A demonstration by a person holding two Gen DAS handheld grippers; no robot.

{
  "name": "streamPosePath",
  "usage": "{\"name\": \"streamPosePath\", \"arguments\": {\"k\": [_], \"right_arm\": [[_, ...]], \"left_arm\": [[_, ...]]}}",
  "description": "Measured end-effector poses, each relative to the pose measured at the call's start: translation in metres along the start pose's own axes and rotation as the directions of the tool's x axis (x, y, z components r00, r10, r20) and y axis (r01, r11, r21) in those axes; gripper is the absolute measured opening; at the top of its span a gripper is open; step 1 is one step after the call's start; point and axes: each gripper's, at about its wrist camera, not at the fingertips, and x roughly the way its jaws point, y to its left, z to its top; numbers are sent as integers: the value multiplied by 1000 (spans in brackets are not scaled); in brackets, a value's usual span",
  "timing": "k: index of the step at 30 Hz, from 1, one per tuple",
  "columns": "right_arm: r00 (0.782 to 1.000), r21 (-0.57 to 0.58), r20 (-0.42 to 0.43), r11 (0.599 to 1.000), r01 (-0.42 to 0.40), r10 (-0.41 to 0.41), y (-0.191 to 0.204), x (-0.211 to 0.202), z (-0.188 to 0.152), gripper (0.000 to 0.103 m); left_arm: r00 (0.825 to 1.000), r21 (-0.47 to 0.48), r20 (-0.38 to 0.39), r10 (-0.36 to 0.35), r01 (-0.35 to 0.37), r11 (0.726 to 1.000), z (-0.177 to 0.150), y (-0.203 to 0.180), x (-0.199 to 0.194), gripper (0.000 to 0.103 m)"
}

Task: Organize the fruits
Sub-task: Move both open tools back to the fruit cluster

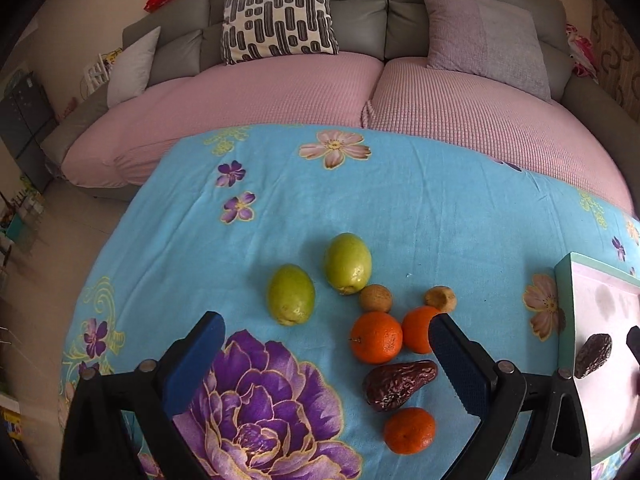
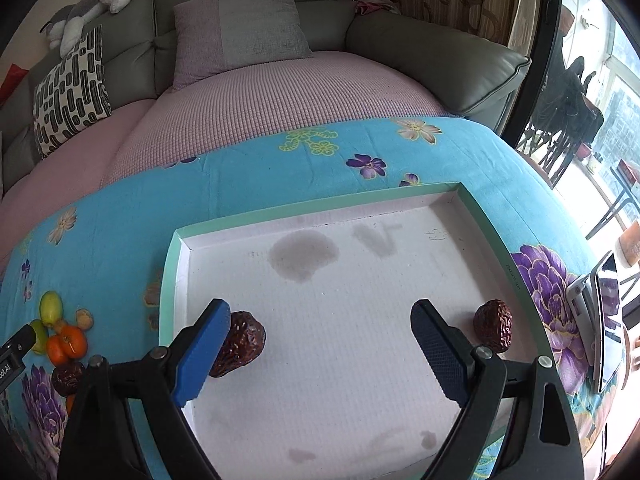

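Two wrinkled dark-red dates [image 2: 240, 342] [image 2: 494, 330] lie in the mint-rimmed white tray [image 2: 320, 204], flanking the right gripper [image 2: 320, 344]. Both grippers gape empty (the left gripper [image 1: 326, 364] over round orange tangerines [image 1: 376, 336]).

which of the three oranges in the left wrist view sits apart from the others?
The nearest orange, at the bottom of the view below the dark date. The other two oranges touch each other above the date.
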Motion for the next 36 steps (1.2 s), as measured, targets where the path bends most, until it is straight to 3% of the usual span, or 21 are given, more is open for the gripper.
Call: {"name": "streamPosePath", "arguments": {"k": [13,20,25,33,36], "right_arm": [[994,-151,15,983,-105,108,80,-9,-8,92],[976,-180,-8,959,-216,219,112,-6,-14,92],[970,-219,3,946,-238,244,130,-9,-16,92],[942,-210,-39,919,-333,333,152,2,-19,92],[930,-202,-61,908,-366,361,161,9,-21,91]], "left_arm": [[999,-185,-31,31,-36,982,9,69,5,103],[997,-232,47,54,-42,972,13,95,0,103],[990,-243,113,83,-54,968,16,106,-4,103],[990,-257,127,-63,94,962,20,117,4,103],[992,-242,115,-53,80,967,22,113,10,103]]}}
